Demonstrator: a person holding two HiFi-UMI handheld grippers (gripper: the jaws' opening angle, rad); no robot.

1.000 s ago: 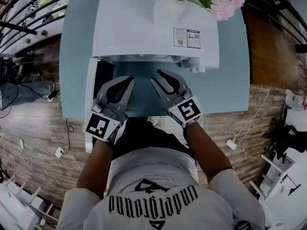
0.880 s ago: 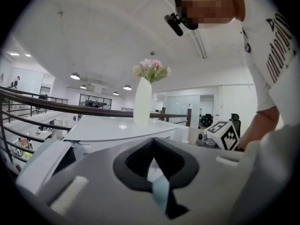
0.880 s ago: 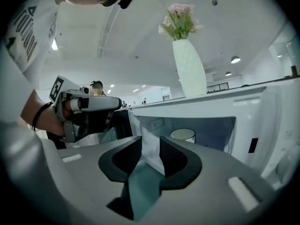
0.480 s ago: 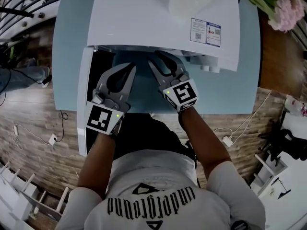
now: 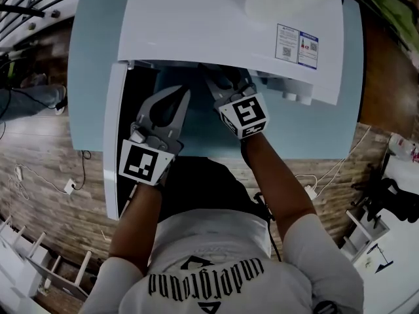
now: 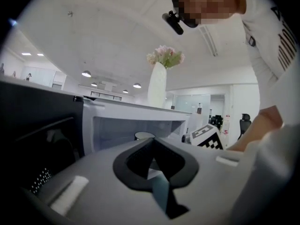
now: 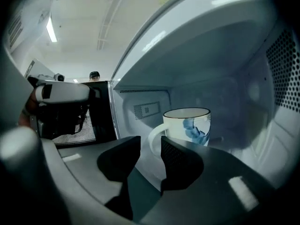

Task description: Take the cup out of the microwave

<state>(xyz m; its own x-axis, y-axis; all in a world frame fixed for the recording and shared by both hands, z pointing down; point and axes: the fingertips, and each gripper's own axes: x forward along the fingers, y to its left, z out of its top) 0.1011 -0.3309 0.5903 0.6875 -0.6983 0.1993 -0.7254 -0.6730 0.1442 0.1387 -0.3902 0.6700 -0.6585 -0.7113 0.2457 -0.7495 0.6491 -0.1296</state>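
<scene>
Over the last second the right gripper [image 7: 150,148] has been carried forward into the open microwave [image 5: 216,25], so that in the head view its fingers are now lost under the microwave's top. Those fingers have just been spread, and they stand released with nothing between them. The left gripper [image 5: 182,93] is held in front of the microwave's opening, beside the swung-out door [image 5: 112,142], its fingers closed tip to tip on nothing. This is judged to be the approach to the grasp. The cup [image 7: 188,123] is not yet touched and stands upright inside the microwave.

The cup is hidden from the head view altogether. In the right gripper view it is shown just beyond the spread fingers, with its handle turned towards the gap between them. In the left gripper view only its rim can be made out, deep in the microwave, and a vase [image 6: 157,86] of flowers is seen rising above the microwave.
</scene>
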